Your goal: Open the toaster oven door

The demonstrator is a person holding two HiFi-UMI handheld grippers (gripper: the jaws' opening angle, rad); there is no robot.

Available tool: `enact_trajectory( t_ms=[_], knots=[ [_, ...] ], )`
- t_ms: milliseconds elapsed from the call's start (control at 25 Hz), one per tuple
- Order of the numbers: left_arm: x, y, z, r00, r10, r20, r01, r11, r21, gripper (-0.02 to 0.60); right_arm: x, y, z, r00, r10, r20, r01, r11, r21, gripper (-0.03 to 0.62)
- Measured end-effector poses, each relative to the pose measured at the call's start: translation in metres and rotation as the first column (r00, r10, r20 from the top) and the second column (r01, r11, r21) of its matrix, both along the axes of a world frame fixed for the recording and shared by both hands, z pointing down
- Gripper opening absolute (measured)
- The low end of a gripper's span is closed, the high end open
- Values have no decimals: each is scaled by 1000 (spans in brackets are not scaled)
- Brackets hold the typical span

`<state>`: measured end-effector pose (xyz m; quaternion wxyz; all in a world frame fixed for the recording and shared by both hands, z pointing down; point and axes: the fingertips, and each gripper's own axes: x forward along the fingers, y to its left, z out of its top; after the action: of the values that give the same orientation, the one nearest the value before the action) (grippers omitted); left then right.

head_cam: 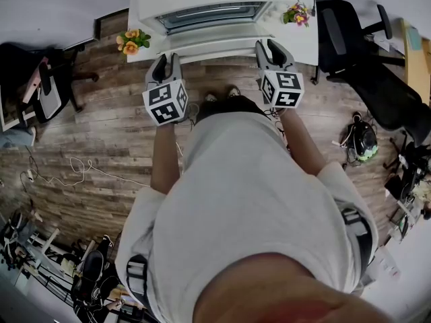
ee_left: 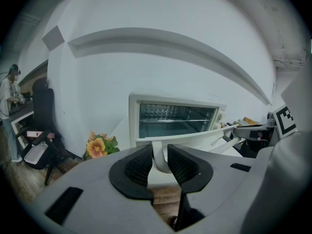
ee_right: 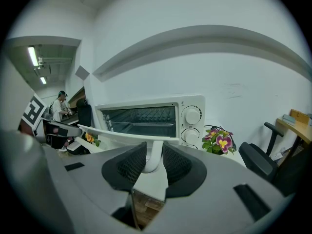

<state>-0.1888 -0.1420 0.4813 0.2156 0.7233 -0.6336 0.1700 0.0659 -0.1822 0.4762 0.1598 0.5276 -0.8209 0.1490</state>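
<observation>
Between left hand-held gripper jaws, oven door handle

I see the white toaster oven sitting upright on the white worktop, its two round knobs stacked on the right of its front. Its glass-paned door is swung down on the bottom hinge to roughly level and juts out toward the worktop's front edge, so I look straight into the open cavity with its wire rack. The door's white bar handle runs along its outer edge on curved end posts.
</observation>
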Motion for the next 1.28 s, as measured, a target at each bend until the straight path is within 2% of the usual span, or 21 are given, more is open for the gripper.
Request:
enact_trajectory(
  t_ms=[1280],
  knots=[
    [6,28,29,1000,0,28,2,998,-69,106,6,30,29,997,-46,-58,41,996,-79,104]
  ],
)
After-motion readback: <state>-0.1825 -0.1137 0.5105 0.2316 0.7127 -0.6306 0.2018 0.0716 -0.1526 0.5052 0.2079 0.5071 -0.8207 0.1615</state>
